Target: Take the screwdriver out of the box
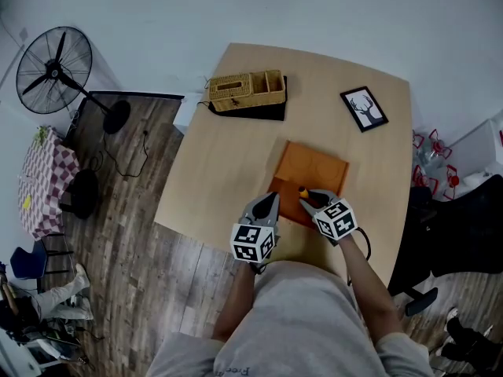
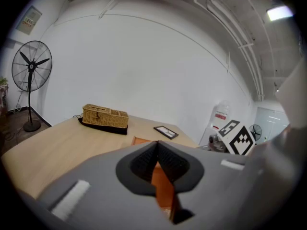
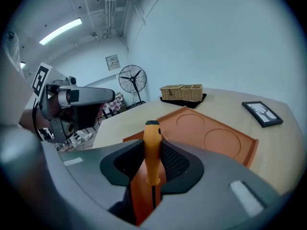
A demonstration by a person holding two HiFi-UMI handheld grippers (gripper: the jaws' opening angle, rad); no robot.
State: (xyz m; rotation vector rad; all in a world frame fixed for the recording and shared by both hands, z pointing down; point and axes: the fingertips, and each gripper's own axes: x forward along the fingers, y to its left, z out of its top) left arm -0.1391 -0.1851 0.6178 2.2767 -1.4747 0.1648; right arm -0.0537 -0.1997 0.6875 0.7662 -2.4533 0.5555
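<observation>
A shallow orange box lies on the light wooden table, its near edge right in front of both grippers. My right gripper is shut on the orange handle of the screwdriver, which stands upright between the jaws above the box's near end. The handle's top shows in the head view; the shaft is hidden. My left gripper hovers beside it at the box's near left corner, its jaws closed together with nothing held; the box's orange shows behind them.
A wicker basket on a dark mat sits at the table's far side, and a framed picture lies far right. A standing fan is on the floor to the left. A black chair stands at the right.
</observation>
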